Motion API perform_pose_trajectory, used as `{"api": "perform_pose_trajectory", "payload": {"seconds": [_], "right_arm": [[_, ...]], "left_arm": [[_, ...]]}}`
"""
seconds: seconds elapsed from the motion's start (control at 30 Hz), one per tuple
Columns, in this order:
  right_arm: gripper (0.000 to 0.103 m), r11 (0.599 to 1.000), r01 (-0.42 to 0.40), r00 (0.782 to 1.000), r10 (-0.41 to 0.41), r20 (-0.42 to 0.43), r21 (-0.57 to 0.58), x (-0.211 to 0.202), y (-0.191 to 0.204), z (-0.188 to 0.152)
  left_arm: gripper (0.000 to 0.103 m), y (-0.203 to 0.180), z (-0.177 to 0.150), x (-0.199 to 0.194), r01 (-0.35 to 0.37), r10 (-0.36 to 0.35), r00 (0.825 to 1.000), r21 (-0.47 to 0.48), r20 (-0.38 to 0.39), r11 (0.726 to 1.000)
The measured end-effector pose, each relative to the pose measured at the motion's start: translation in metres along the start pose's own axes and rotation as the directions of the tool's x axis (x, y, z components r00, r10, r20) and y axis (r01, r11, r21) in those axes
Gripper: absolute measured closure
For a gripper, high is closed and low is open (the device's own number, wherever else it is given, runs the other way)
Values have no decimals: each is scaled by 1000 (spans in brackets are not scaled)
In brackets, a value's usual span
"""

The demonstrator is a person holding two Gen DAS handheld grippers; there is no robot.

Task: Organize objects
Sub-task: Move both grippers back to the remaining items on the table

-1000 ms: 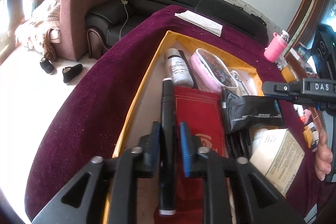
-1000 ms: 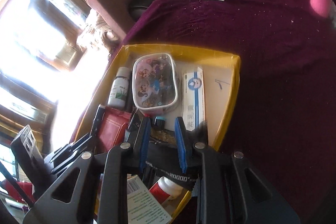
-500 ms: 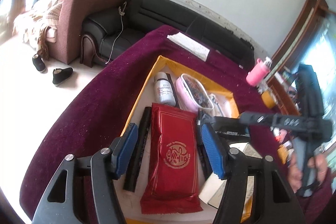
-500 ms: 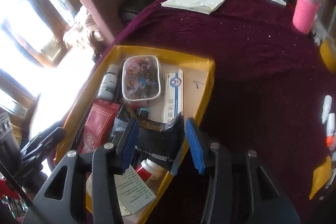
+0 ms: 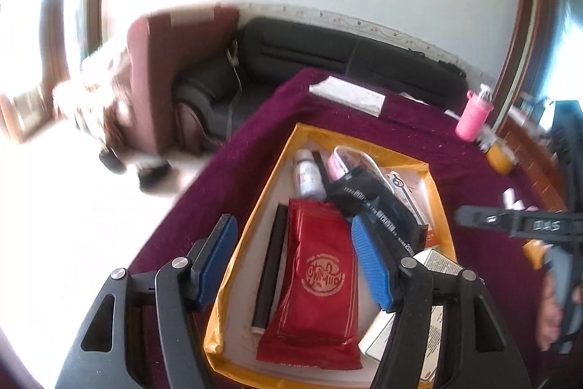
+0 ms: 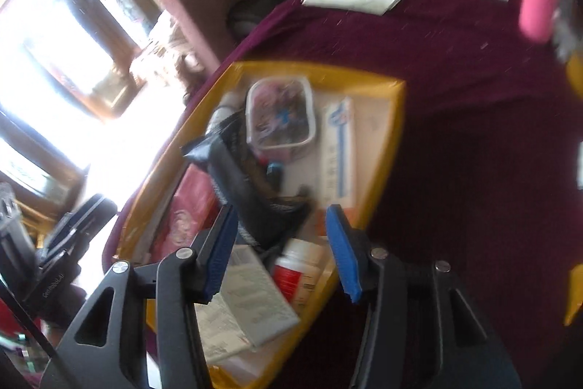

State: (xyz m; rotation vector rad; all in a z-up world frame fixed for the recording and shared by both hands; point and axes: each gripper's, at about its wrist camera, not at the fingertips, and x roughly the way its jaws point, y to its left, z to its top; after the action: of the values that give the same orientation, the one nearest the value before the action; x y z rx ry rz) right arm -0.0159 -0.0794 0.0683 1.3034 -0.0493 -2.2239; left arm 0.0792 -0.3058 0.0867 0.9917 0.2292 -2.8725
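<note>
Moved: both grippers were clamped a second ago, left on the black stick, right on the black pouch; both have let go and backed off, jaws opening, nothing between pads.
Black stick: lies flat along the box's 9 o'clock wall, just beside the red packet; looks placed there to line up with the long side.
Black pouch: dropped on top of the pile mid-box, tilted, one end propped toward 12 o'clock; not settled flat.
Red packet: flat, centre of box, long axis 12-to-6.
Yellow box: on the maroon tablecloth, holds everything sorted so far.
Others in box: white bottle and cartoon case at 12 o'clock, toothpaste carton at 2, red-label bottle and leaflet box at 6.
Left gripper: half open, empty, hovering over the 7 o'clock corner.
Right gripper: part open, empty, above the 6 o'clock end.
Outside: pink bottle, folded paper toward 12–1 o'clock.
</note>
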Motion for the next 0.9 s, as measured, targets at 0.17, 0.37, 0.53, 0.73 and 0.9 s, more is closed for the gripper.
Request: {"api": "perform_pose_trajectory", "payload": {"seconds": [0.17, 0.37, 0.53, 0.73, 0.9], "right_arm": [[53, 993, 108, 991, -111, 75, 41, -43, -40, -18], [52, 959, 174, 976, -198, 94, 222, -91, -138, -50], [52, 912, 236, 956, -280, 88, 337, -123, -210, -71], [52, 856, 251, 942, -324, 89, 452, -146, -289, -66], [52, 817, 227, 955, -292, 42, 530, -132, -349, -40]], "left_arm": [[28, -55, -1, -17, 15, -20, 999, 115, 37, 993], [28, -123, -9, -18, 65, -62, 998, 233, -17, 970], [28, -175, -17, -16, 81, -64, 996, 327, -61, 942], [28, -218, -29, -9, 143, -93, 984, 370, -151, 918], [28, -235, -41, 1, 170, -95, 973, 378, -211, 910]]}}
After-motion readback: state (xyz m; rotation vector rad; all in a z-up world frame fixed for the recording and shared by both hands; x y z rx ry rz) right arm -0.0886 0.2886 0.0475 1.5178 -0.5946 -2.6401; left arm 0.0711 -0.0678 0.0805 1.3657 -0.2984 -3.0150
